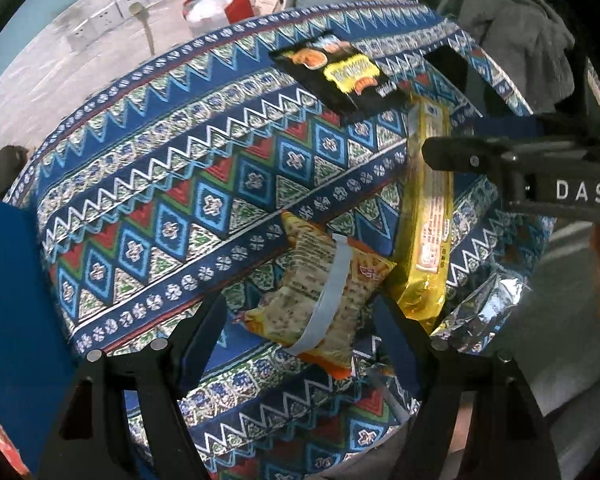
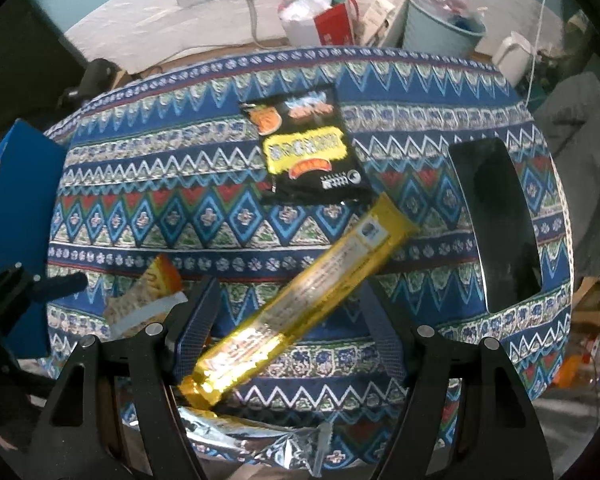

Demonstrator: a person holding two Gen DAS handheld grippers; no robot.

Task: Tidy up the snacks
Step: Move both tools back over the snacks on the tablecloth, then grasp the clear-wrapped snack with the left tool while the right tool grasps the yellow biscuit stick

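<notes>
A blue panel (image 1: 16, 280) is standing at the far left, beside a worktop (image 1: 180, 152) that is wearing a patterned blue cloth. The left gripper (image 1: 300, 332) is pointing steeply down with its jaws standing wide, and a small orange cracker packet (image 1: 324, 296) with a pale strip across it is lying on the cloth between them; the pads are not pressing on it. Just to its right, a long gold packet (image 2: 300, 296) is lying slantwise, touching the cracker packet in the left wrist view. The right gripper (image 2: 288, 332) is hanging over it with jaws also wide, the gold packet's near half lying in the gap with neither pad pressing on it. A black snack bag (image 2: 304, 148) is resting farther back, its corner overlapping the gold packet's far end. A crumpled silver wrapper (image 2: 260, 436) is sitting at the near edge, and a dark tray (image 2: 496, 220) is lying at the right.
</notes>
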